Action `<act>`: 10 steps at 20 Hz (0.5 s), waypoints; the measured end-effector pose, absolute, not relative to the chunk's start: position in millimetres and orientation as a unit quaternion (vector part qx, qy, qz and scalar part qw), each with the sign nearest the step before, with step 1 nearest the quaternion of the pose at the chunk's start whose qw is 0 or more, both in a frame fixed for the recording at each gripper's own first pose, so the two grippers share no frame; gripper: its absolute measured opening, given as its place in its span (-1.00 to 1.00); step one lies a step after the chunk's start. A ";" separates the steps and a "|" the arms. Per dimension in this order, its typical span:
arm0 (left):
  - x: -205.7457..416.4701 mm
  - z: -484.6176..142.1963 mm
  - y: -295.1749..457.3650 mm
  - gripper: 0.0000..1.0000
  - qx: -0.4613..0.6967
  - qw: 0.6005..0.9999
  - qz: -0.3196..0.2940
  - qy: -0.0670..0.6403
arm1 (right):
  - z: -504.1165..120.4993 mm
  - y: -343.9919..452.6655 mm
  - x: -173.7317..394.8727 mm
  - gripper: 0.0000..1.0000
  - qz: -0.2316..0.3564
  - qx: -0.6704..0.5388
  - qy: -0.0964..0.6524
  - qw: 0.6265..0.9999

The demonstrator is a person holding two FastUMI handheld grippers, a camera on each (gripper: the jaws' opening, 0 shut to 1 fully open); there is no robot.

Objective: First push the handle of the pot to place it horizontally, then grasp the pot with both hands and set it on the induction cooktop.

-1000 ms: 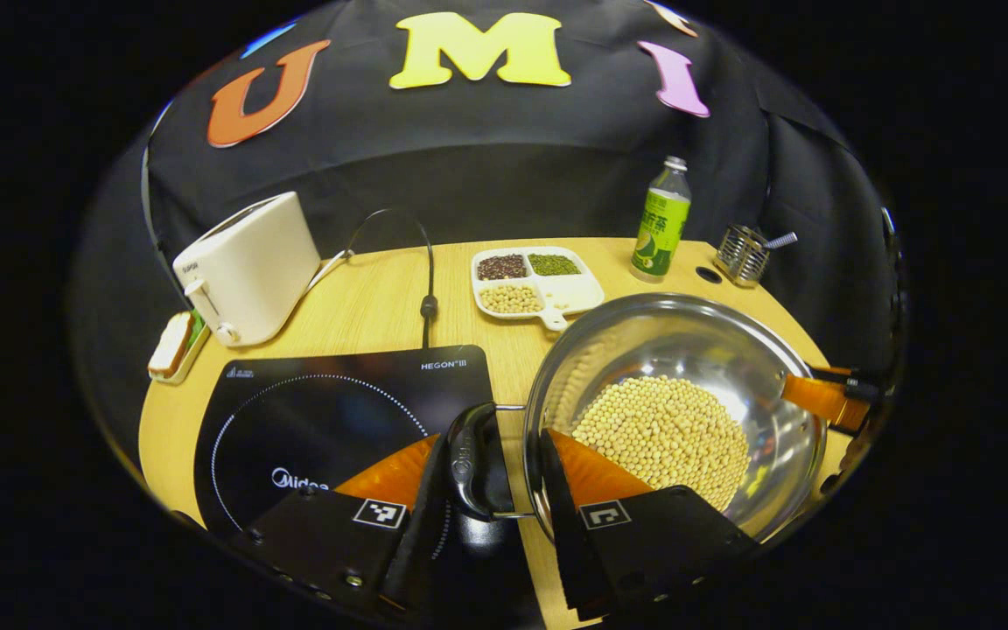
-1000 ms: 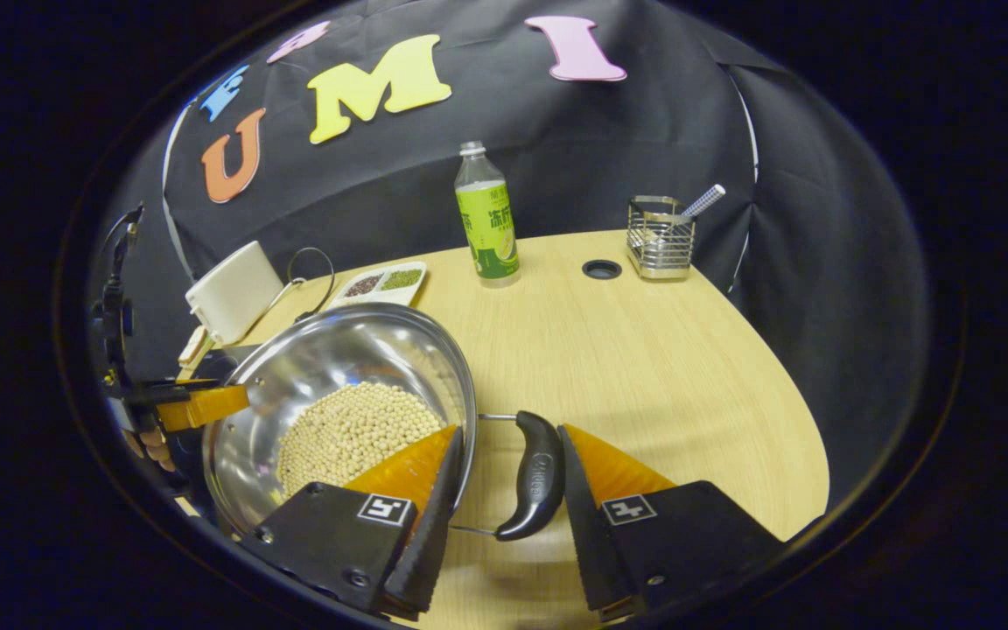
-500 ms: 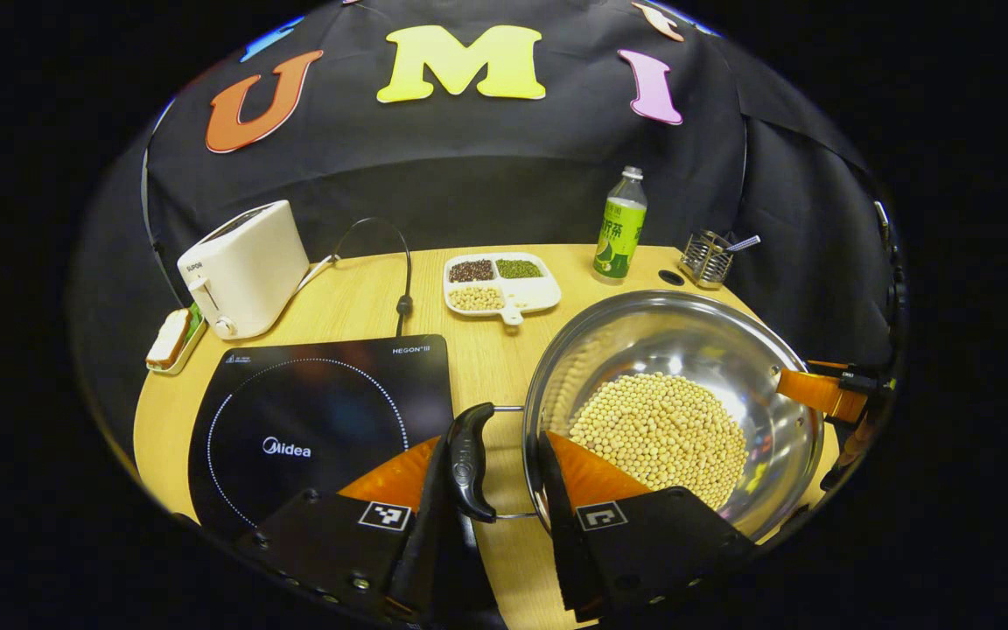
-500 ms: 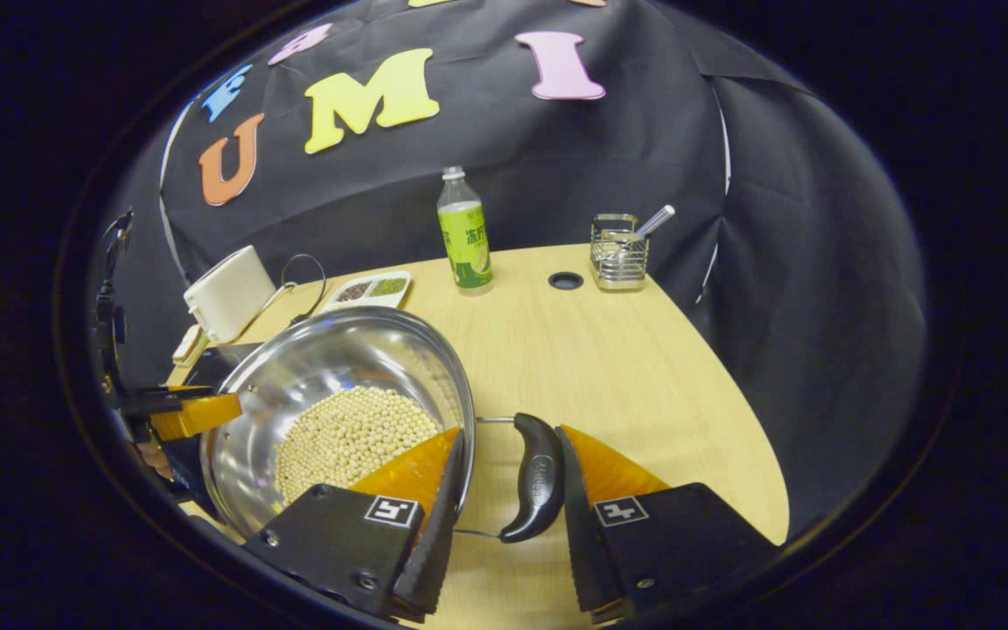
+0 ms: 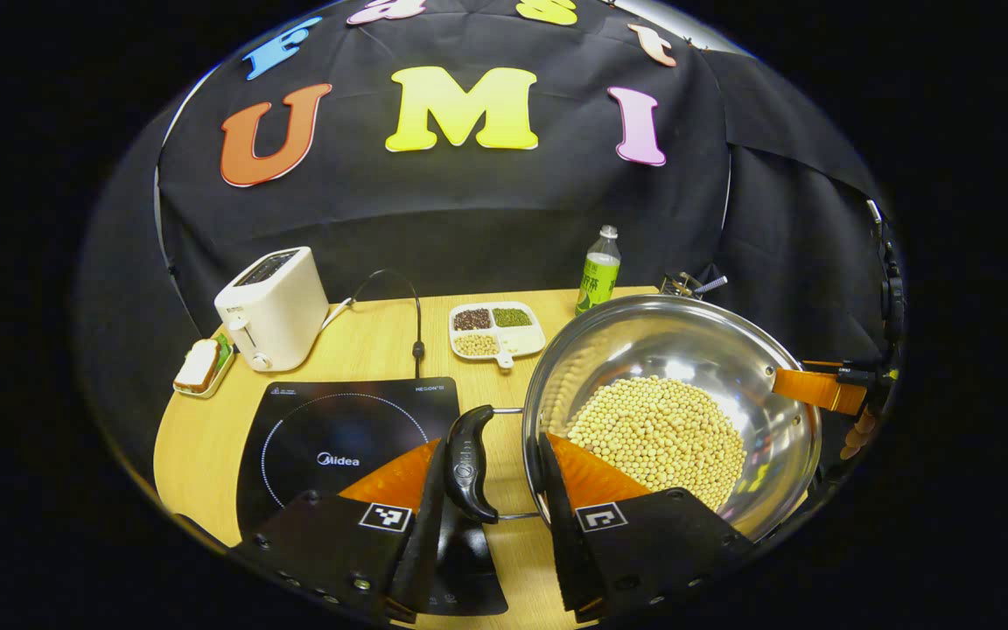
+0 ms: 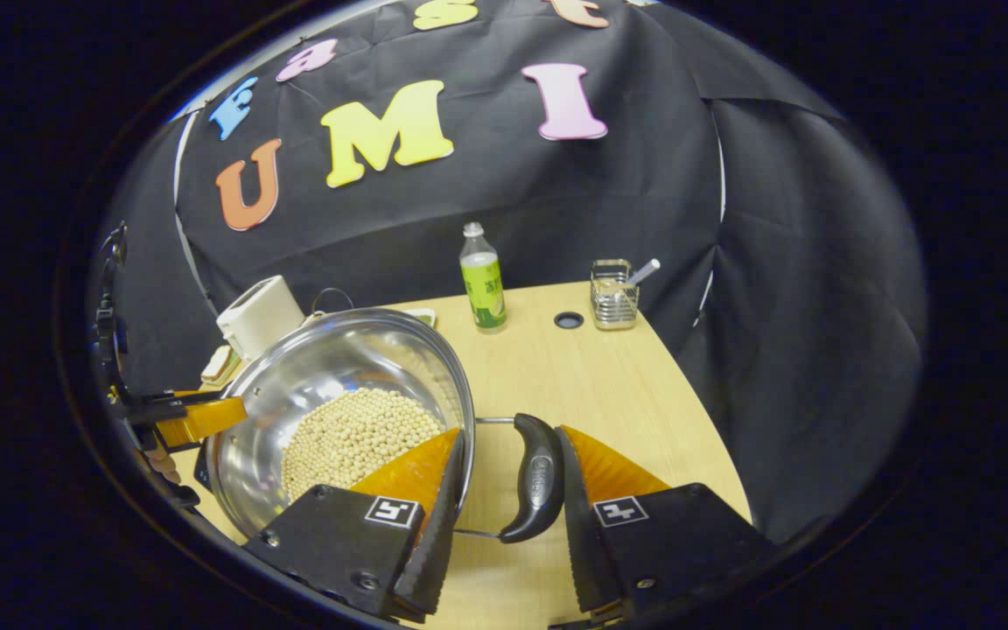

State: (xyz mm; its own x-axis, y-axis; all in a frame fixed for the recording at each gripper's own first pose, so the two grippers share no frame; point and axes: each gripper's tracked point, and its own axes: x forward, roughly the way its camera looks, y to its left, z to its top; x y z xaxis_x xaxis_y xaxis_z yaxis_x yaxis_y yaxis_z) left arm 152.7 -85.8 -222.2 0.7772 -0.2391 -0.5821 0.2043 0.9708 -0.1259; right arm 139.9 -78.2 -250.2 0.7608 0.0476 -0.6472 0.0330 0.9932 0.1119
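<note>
We've raised the bean-filled steel pot (image 5: 675,411) off the wooden worktop (image 6: 618,385), each hand-held gripper (image 5: 491,477) (image 6: 504,481) clenched on a black side handle (image 5: 466,464), black induction cooktop (image 5: 338,437) next.

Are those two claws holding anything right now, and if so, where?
Yes, the pot of beans. The left gripper straddles the pot's rim and one black side handle; the right gripper does likewise at the opposite handle.

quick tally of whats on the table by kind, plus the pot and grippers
cookware: 1, the pot of beans
appliances: 2, induction cooktop, toaster
dishes: 2, divided tray, sandwich dish
bottles: 1, green bottle
wire holders: 1
hand-held grippers: 2, left gripper, right gripper
total: 9
</note>
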 end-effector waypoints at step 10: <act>144.3 -168.7 2.0 0.06 -0.039 0.958 -0.079 0.275 | -206.0 9.0 155.5 0.17 0.050 0.063 0.323 0.943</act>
